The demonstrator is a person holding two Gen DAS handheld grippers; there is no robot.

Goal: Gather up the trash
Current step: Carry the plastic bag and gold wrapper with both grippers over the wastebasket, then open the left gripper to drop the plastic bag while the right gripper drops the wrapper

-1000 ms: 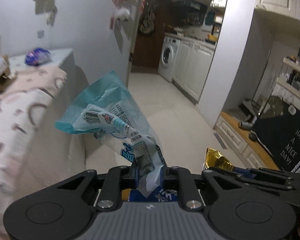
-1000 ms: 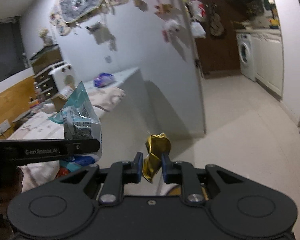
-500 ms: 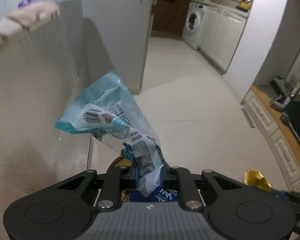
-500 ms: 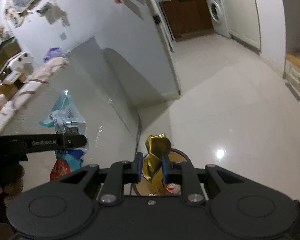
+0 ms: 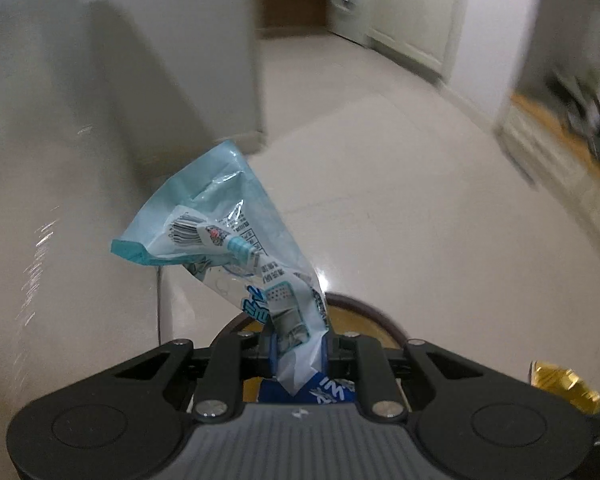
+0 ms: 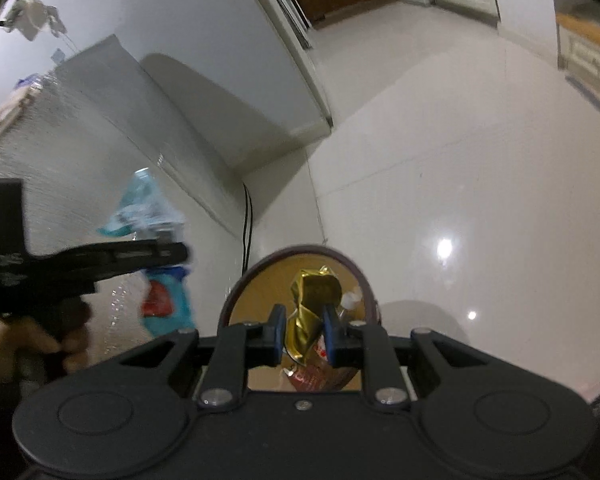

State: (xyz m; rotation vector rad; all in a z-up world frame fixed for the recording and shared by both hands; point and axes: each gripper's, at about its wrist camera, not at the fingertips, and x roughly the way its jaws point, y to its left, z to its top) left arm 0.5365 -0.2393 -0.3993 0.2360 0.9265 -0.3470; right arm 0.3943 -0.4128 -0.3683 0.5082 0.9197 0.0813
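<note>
We see a crumpled teal and clear plastic wrapper [image 5: 236,248], printed with a barcode, standing up pinched at its lower end, just left of the round bin [image 6: 236,296] on the floor. A crushed gold foil wrapper [image 6: 312,304] hangs upright directly above that bin's tan-lined opening, where other scraps already lie.

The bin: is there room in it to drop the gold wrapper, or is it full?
The round bin has bare brown room on its left side. Its right and near side is crowded with wrappers. The right tool holds the gold wrapper over the middle. The shiny floor right of the bin is bare too.
</note>
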